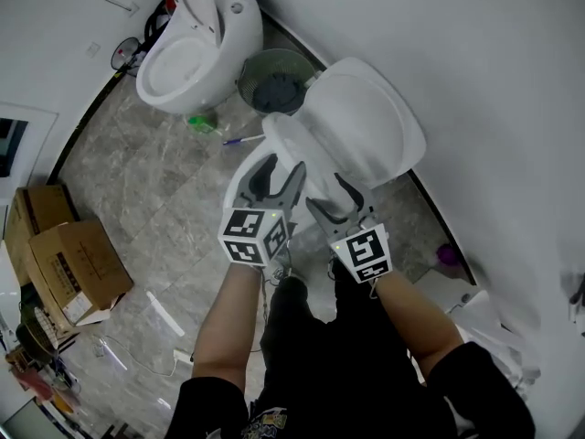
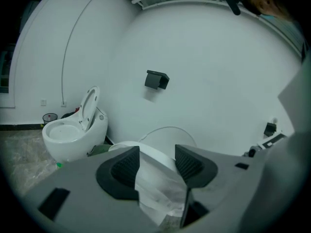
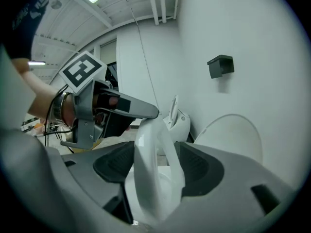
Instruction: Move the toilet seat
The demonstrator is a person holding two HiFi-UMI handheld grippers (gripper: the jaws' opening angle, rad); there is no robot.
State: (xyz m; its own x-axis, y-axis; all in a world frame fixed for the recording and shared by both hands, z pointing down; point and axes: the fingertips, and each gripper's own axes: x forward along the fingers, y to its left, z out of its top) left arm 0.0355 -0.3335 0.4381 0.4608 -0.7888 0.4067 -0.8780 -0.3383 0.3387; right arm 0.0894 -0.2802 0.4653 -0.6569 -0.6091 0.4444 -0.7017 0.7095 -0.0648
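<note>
Grey tiled floor (image 1: pixel 155 199) | white wall (image 1: pixel 475 80) | your left claw (image 1: pixel 283 174) open | your right claw (image 1: pixel 329 198) open, toilet seat (image 3: pixel 146 149) between its jaws

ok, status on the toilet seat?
Left hand-held gripper, right hand-held gripper open, straddling the seat. Seat tilted up, lid upright against wall. Nothing seen blocking.

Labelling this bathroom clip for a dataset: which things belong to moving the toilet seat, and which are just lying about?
In the job: toilet seat; its raised lid; left tongs and right tongs, both open around the seat.
Lying about: second toilet; waste bin; cardboard boxes; small green item.
</note>
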